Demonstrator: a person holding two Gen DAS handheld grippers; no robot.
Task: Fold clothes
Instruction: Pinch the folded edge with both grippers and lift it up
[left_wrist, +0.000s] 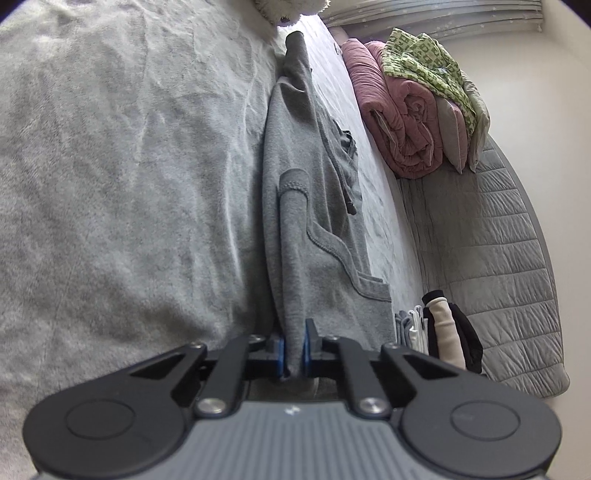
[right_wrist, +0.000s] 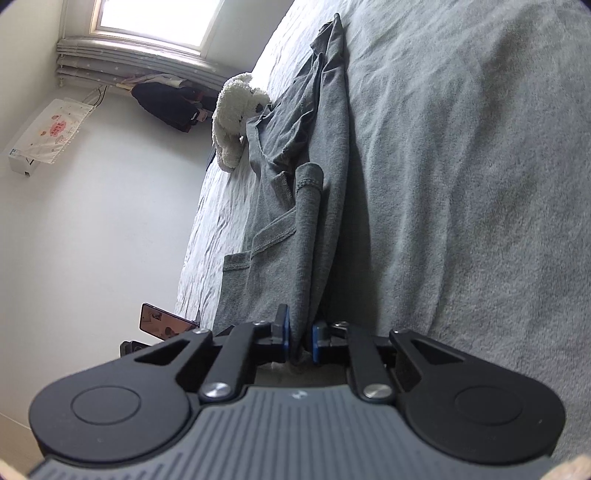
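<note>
Hoodie (left_wrist: 295, 206) lies on the bed (left_wrist: 110, 166), sleeve folded over its front. We have the left gripper (left_wrist: 293, 354) and right gripper (right_wrist: 300, 341) each pinched on its near edge. Soft, limp fleece, moderately heavy; we judge hem corners grip best, since slack sags between holds.

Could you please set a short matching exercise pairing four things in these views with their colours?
Things:
1. hoodie
2. quilt
3. plush toy
4. pads

Colours:
A. white
B. blue
C. grey
D. pink

Pairs: 1-C, 2-D, 3-A, 4-B
</note>
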